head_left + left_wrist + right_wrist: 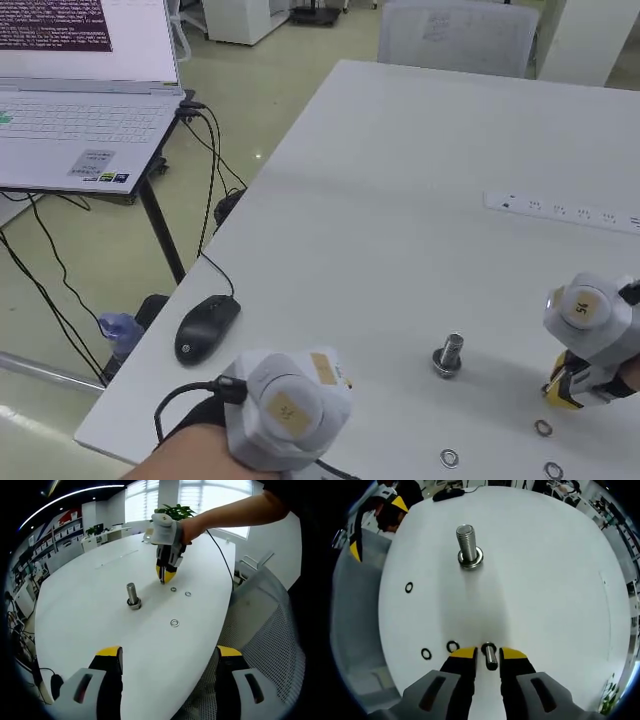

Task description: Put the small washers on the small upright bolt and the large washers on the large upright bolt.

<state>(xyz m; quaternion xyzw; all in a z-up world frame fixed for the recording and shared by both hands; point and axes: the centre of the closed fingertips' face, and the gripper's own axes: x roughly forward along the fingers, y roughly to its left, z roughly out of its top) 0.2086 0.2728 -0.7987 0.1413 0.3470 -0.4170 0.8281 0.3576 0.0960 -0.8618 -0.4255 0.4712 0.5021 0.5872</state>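
White table (pixel 400 200): upright large bolt (pixel 449 355), three loose washers (pixel 449 458), mouse (pixel 205 328), power strip (pixel 560 211).

Clearance on the counter (pixel 400 200)
The large bolt (pixel 449 354) stands alone, open on all sides; three loose washers (pixel 449 458) lie flat near it; mouse (pixel 206 327) and power strip (pixel 560 210) sit well apart.

White table (pixel 400 200) on a glossy floor (pixel 250 90); chair (pixel 455 35) at its far edge, laptop (pixel 80 120) past its left edge, bright windows (pixel 210 492).
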